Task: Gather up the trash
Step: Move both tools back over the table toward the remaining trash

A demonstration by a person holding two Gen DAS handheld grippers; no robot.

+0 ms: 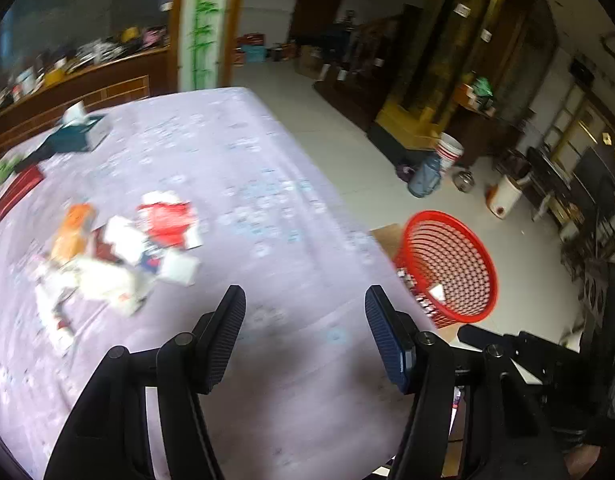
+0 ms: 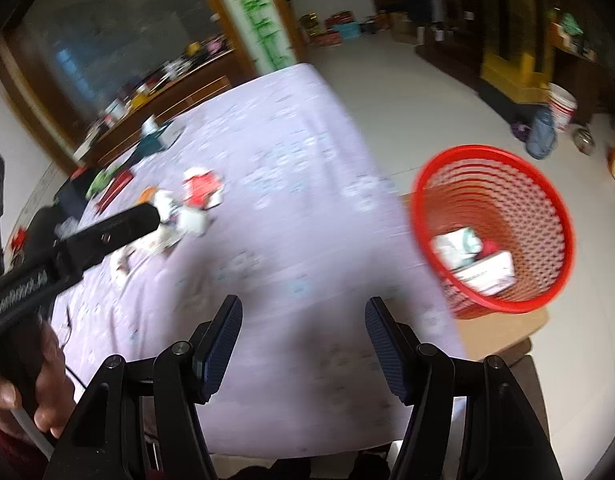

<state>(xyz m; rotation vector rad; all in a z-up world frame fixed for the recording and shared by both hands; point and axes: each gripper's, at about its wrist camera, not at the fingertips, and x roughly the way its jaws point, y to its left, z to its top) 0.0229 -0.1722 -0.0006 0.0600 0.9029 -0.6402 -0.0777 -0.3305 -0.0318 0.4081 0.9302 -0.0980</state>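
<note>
Red basket (image 2: 503,184) contents (blurred, unreadable)

You're in a lived-in home: a tabletop (image 1: 235,152) under a lilac patterned cloth, a cluttered wooden sideboard (image 1: 87,84) along the far left wall, a pale tiled floor (image 1: 339,120), and buckets (image 1: 449,154) and pots by dark cabinets far right.

Empty right tongs (image 2: 303,340) spread over tablecloth (image 2: 291,208); basket (image 2: 547,216) holds seemingly boxes.
</note>
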